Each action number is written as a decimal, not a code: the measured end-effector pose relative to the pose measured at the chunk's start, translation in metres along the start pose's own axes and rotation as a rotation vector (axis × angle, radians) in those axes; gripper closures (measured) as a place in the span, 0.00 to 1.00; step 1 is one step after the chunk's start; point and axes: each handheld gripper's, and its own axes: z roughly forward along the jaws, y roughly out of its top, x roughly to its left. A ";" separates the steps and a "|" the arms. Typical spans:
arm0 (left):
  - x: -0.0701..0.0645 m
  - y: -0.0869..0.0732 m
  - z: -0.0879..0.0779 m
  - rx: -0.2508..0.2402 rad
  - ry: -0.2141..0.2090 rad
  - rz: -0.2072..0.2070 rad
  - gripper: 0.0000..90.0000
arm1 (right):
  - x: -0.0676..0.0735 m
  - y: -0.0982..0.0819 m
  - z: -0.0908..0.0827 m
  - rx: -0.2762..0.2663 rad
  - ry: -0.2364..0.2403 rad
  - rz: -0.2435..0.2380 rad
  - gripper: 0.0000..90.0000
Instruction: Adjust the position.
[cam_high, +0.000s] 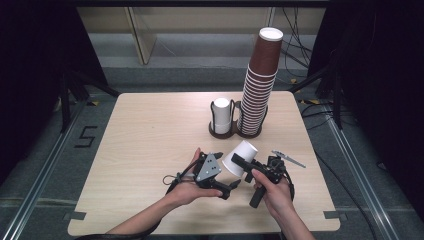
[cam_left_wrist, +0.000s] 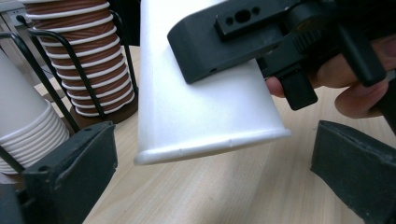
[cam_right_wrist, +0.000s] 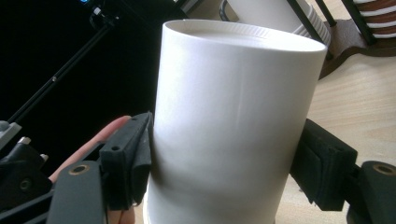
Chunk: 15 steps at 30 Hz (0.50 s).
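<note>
Wooden table (cam_high: 150, 150) carries a two-slot cup holder (cam_high: 235, 131) near its far edge: tall brown cup stack (cam_high: 260, 85) in the right slot, short white stack (cam_high: 222, 115) in the left, likely sorted by colour. Near the front edge, right gripper (cam_high: 242, 165) clamps a single white cup (cam_high: 240, 157) by its sides, tilted and clear of the surface, jaws narrowed onto the wall. Left gripper (cam_high: 231, 187) sits just beside the cup's rim, jaws spread wide with nothing gripped, probably leaving the cup to the right.

Bright even light on tabletop, dark surrounds, soft shadows, close-ups sl. blurred
</note>
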 end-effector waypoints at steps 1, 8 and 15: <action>0.000 0.000 0.001 -0.002 -0.004 -0.003 0.00 | 0.000 0.000 0.000 0.000 0.001 0.001 0.32; -0.001 0.000 0.007 0.009 0.002 -0.001 0.00 | 0.002 -0.002 0.001 0.003 0.028 0.005 0.32; -0.002 0.000 0.012 0.011 0.003 -0.020 0.00 | 0.004 -0.002 0.000 0.006 0.019 -0.001 0.32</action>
